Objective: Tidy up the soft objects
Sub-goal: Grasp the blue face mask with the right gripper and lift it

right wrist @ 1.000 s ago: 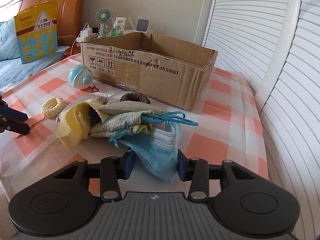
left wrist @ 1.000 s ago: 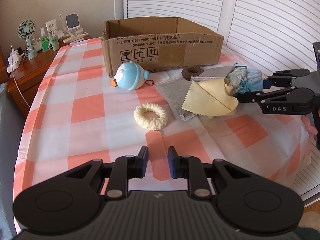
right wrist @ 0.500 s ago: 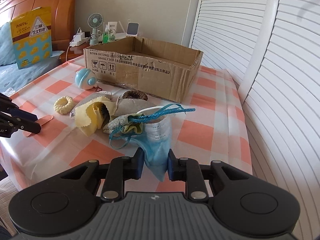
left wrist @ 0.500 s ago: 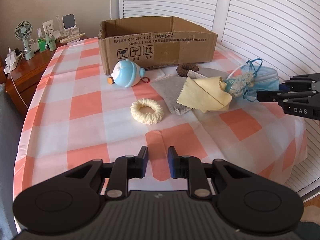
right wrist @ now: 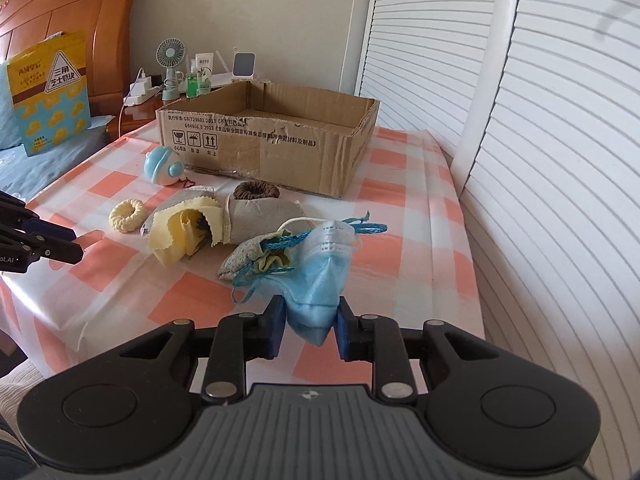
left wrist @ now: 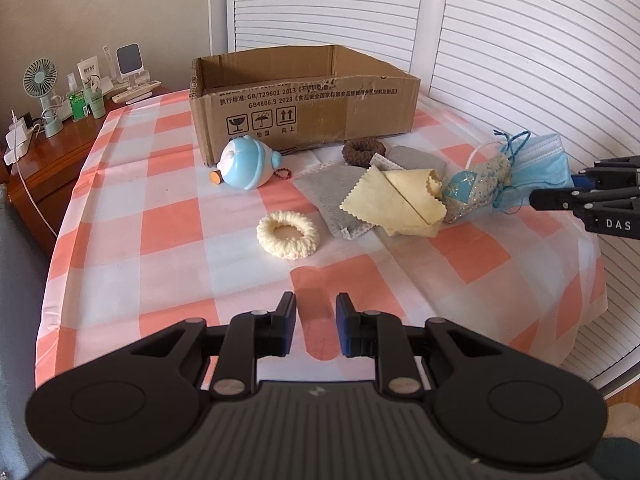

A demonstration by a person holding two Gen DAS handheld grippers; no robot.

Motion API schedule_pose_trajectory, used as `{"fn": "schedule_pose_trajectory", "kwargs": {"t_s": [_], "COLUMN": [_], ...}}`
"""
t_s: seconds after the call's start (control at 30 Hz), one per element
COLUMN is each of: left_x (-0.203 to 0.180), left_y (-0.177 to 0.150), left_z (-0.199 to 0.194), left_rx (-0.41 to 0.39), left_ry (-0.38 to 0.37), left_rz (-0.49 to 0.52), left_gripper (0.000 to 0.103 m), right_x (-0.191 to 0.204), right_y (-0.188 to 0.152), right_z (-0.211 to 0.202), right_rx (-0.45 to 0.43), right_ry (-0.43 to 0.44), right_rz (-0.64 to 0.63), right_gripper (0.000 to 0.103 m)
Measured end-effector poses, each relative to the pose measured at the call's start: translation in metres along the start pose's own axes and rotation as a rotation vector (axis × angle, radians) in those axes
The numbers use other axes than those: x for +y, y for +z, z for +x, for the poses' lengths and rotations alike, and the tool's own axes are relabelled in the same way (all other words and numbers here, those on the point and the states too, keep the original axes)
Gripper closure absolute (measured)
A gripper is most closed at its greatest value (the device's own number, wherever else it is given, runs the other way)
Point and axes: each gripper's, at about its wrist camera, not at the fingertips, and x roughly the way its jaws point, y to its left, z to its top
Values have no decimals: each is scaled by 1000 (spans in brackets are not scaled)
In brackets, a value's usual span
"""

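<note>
Since a second ago I've pulled the right gripper [right wrist: 307,330] back toward the table [left wrist: 120,216] edge, dragging the blue face mask [right wrist: 320,268] and drawstring pouch [right wrist: 256,254] clear of the pile. I count one cardboard box [left wrist: 304,100], two cloths, grey [left wrist: 332,196] and yellow [left wrist: 394,204], one grey pad [left wrist: 416,158], one blue toy [left wrist: 244,162], two scrunchies, cream [left wrist: 287,235] and brown [left wrist: 363,151]. Right jaws narrow and easing open, mask corner between the pads. Left gripper [left wrist: 316,330] as closed as it goes, empty, over the near edge.
</note>
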Motion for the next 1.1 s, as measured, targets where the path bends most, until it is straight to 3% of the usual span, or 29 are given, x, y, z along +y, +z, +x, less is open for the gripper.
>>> {"fn": "schedule_pose_trajectory", "kwargs": {"t_s": [0.07,0.13,0.53,0.6,0.67,0.8,0.93,1.0,1.07,1.1], "left_x": [1,2,3,3,2,2,1,1,1,1], "left_y": [-2,-4,-5,-4,-4,-3,-2,-2,-1,-1], "left_z": [2,3,6,6,7,8,8,8,8,8], "left_rx": [8,15,30,32,33,35,38,40,42,42], "left_ry": [-4,-5,3,4,6,10,17,20,23,25], "left_rz": [-4,-7,-16,-16,-16,-14,-16,-19,-24,-25], "left_gripper": [83,83,83,83,83,83,83,83,83,83], "right_x": [1,0,-5,-4,-5,-12,-19,-20,-18,-15], "right_y": [-7,-12,-7,-5,-3,3,9,11,13,13], "right_z": [7,13,31,33,34,38,52,53,53,52], "right_rx": [18,23,-44,-54,-73,-88,-70,-71,-64,-63], "right_ry": [1,-10,0,-1,-3,35,86,103,100,79], "right_rz": [13,15,-19,-44,-59,-98,-122,-121,-133,-141], "right_gripper": [58,49,49,45,31,29,31,42,70,73]}}
